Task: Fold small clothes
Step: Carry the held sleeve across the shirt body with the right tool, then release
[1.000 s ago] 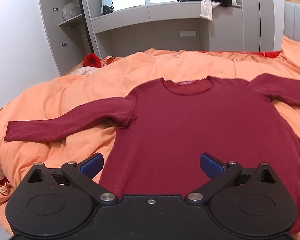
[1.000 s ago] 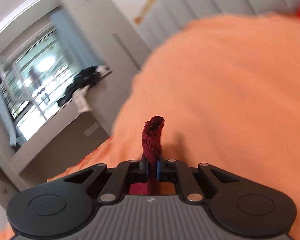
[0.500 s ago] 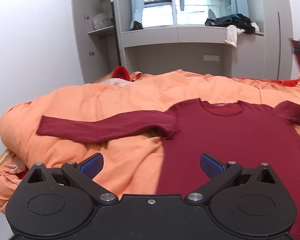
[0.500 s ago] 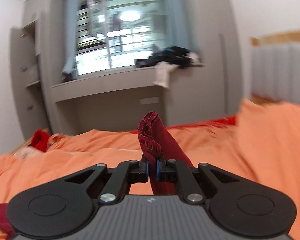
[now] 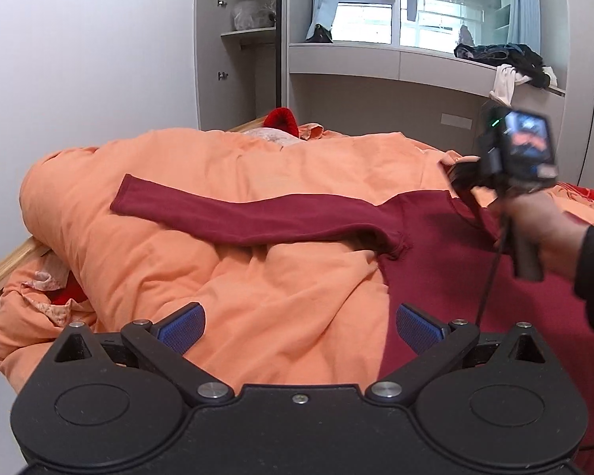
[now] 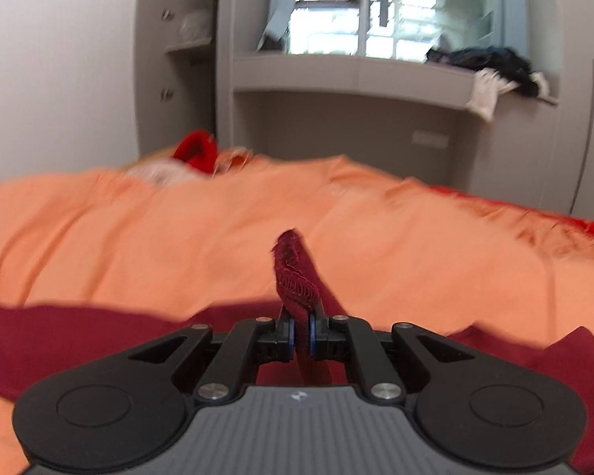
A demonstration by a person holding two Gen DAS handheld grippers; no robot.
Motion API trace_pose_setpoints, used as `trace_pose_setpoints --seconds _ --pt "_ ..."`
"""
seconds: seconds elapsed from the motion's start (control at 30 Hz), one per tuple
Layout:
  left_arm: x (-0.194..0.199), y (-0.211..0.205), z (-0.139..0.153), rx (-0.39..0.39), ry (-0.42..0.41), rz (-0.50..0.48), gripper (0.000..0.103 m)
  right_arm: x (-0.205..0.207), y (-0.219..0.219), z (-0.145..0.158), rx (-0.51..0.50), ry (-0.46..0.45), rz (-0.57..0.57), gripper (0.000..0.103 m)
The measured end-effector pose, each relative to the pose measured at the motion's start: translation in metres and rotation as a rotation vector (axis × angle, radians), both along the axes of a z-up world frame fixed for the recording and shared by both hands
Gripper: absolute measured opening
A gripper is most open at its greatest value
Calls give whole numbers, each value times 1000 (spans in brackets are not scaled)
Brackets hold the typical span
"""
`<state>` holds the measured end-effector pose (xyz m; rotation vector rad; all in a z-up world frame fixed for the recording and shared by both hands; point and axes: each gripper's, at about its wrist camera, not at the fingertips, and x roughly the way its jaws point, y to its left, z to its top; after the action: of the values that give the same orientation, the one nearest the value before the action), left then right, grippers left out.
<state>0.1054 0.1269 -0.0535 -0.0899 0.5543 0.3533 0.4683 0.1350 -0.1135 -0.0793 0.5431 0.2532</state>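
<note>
A bed is seen covered by a rumpled orange duvet (image 5: pixel 225 277), with a wooden bed frame (image 5: pixel 8 265) exposed at its left edge. A bright red item (image 5: pixel 282 118) is glimpsed at the far side of the bedding. Behind the bed, a grey built-in unit with an open shelf (image 5: pixel 249 33) is set against the wall, a bagged bundle (image 5: pixel 253 14) stored on it. Dark clothes (image 5: pixel 503 53) and a white garment (image 5: pixel 505 83) are piled on the window ledge (image 5: pixel 376 55), beneath a bright window (image 5: pixel 427 4).
</note>
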Motion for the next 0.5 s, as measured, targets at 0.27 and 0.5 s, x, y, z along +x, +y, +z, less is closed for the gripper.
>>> trace_pose_setpoints --seconds 0.27,0.5 --pt "-3 -5 2 -1 -13 -14 102 7 14 7 -22 -23 -17 7" --pt "1 -7 0 -8 3 -22 102 12 -1 79 36 -152 18 7"
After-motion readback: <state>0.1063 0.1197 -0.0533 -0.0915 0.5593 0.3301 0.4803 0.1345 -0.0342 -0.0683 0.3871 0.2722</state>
